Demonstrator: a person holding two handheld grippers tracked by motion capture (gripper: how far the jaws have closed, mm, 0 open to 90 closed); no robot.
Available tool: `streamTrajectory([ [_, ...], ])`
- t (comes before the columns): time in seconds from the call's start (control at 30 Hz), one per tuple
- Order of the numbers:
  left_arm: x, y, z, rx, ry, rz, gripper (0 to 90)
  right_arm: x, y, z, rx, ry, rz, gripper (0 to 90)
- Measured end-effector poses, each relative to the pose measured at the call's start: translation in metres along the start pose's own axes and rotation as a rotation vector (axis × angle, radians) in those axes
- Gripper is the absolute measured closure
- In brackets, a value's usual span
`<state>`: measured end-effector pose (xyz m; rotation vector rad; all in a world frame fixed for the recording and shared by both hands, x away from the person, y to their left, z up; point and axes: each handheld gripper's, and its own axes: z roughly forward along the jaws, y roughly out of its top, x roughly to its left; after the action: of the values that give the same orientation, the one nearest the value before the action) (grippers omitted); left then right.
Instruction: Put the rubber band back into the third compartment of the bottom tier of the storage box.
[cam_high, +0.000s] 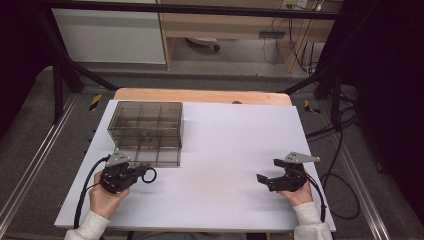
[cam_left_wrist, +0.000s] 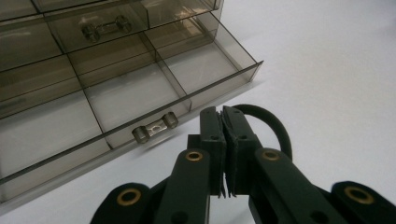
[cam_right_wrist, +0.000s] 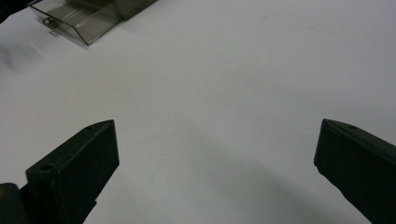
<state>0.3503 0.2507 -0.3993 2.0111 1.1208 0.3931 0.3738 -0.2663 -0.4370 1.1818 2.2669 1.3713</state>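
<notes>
Left claw (cam_left_wrist: 223, 122) jaws closed, right claw (cam_right_wrist: 215, 149) jaws wide apart

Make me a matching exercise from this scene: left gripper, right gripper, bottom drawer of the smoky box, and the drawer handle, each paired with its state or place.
Things:
1. left gripper
2. right gripper
3. bottom drawer
4. drawer handle

States:
A. pulled out, nothing in its compartments
B. jaws wide apart over the bare white table
C. jaws shut, nothing between them
D. on the drawer's front wall, just ahead of the shut jaws

Pairs: 1-C, 2-B, 3-A, 4-D
</notes>
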Motion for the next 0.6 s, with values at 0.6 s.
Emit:
streamTrajectory([
  [0.6,-0.006,0.015,0.004,-0.004,-0.015,0.020,87.3,0.000,0.000,0.000,-0.002,0.000,0.000,0.5],
])
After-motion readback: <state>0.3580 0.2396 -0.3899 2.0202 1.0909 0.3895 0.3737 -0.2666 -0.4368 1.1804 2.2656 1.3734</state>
